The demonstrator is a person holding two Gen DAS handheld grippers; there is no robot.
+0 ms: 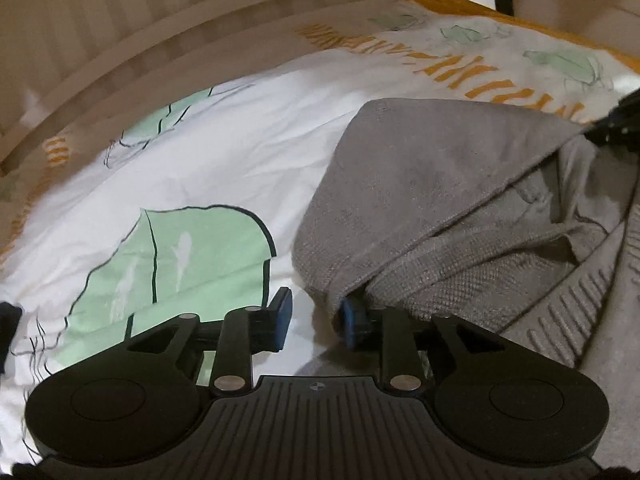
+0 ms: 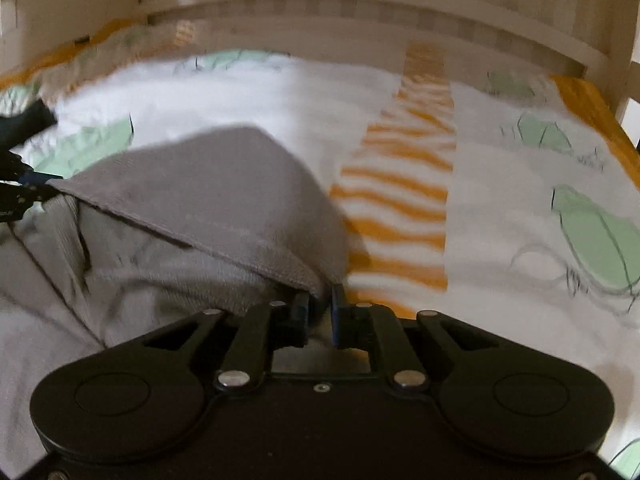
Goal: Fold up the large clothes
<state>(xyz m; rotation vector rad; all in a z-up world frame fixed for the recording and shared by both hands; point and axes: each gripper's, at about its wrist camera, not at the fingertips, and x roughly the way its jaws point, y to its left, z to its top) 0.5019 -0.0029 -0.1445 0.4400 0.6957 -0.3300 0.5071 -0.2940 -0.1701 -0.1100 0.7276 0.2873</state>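
Observation:
A grey hooded sweater (image 1: 432,200) lies on a bed, its hood (image 2: 216,184) raised at the top edge. My left gripper (image 1: 316,316) is open beside the hood's left corner; the grey cloth drapes over its right finger, while its left finger (image 1: 282,318) stands bare over the sheet. My right gripper (image 2: 320,312) is shut on the hood's right corner. The left gripper also shows at the left edge of the right wrist view (image 2: 24,184), and the right gripper at the right edge of the left wrist view (image 1: 620,124).
The bed sheet (image 1: 224,152) is white with green leaf shapes and orange stripes (image 2: 404,184). A pale wooden headboard (image 2: 360,12) with slats runs along the far edge. The view from the right wrist is blurred.

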